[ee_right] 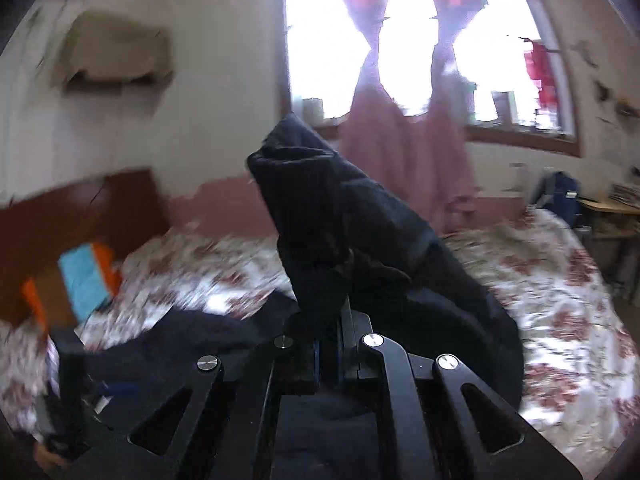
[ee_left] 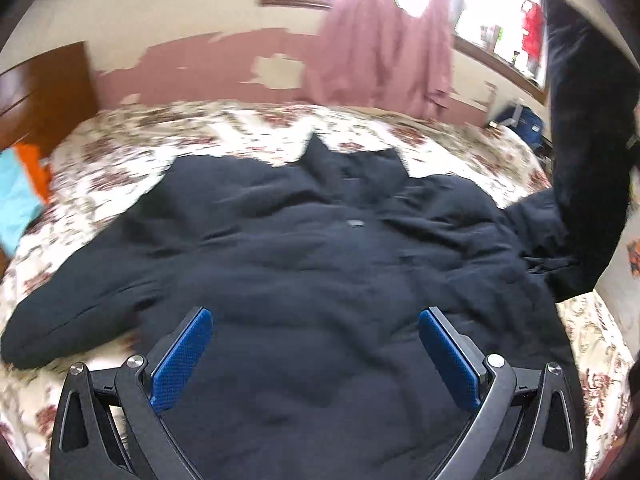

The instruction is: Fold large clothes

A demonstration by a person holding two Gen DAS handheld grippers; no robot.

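1. While spread wide and holding nothing, the left gripper (ee_left: 316, 354) hovers over the jacket (ee_left: 320, 264).
2. Right gripper (ee_right: 328, 344) pinches the raised sleeve (ee_right: 320, 216).
3. Jacket lies on the floral bed (ee_left: 248, 128); its small label (ee_left: 354, 223) is unreadable.

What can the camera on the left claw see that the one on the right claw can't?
Only the left view shows the whole dark jacket spread flat, framed by the open left claw. Only the right view shows the right claw shut on the lifted sleeve, plus a covered wall unit. Both show the floral bedspread, pink curtains and the window.
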